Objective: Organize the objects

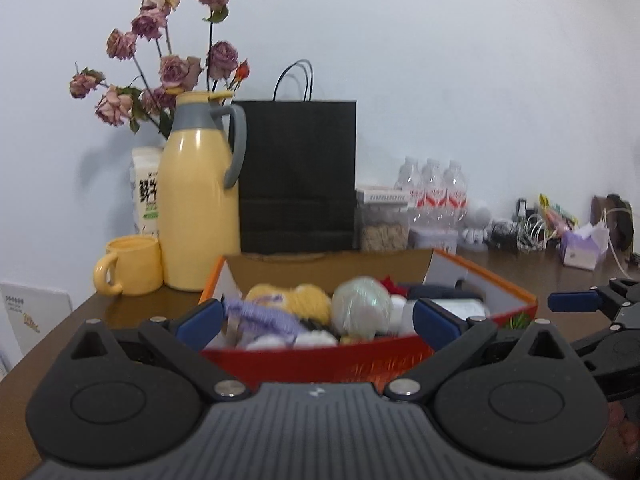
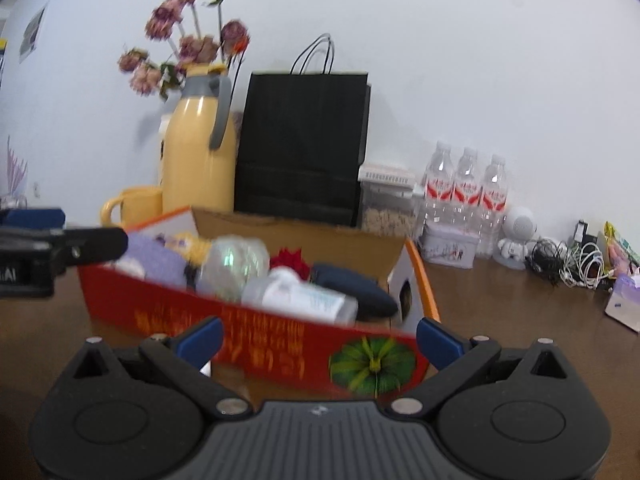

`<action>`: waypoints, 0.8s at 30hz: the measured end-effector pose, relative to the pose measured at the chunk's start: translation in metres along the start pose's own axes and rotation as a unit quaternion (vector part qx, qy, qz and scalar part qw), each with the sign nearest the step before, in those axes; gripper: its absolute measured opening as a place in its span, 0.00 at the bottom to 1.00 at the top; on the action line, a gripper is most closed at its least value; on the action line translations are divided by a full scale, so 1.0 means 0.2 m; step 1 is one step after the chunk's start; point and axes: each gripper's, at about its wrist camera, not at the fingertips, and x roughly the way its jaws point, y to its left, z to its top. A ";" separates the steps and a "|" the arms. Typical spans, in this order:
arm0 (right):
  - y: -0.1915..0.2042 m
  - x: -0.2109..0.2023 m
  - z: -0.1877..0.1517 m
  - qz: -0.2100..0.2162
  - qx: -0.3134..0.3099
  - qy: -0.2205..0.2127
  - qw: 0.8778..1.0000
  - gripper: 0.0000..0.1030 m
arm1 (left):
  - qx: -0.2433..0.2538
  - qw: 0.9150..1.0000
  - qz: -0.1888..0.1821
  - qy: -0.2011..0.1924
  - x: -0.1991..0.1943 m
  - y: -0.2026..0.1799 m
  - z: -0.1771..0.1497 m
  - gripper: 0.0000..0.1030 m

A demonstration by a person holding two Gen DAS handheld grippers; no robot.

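**A plain wall and a crowded brown table**

A bare, pale wall (image 1: 440, 60) rises straight behind the dark brown wooden table (image 1: 132, 312). The black paper bag (image 1: 298, 176) stands against that wall. Left of the bag the light casts soft shadows on the wall; further left a small paper (image 2: 33, 32) hangs.

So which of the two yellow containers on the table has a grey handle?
The tall yellow thermos jug; the short yellow mug beside it has a yellow handle.

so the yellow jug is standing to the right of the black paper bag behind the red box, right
Not quite: the yellow jug stands to the left of the black paper bag, not the right. Both are behind the red box, as both wrist views show.
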 end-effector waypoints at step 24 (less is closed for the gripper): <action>0.14 0.21 -0.07 0.092 0.019 0.127 0.988 0.27 | -0.018 0.994 0.004 0.109 0.01 0.06 -0.15 1.00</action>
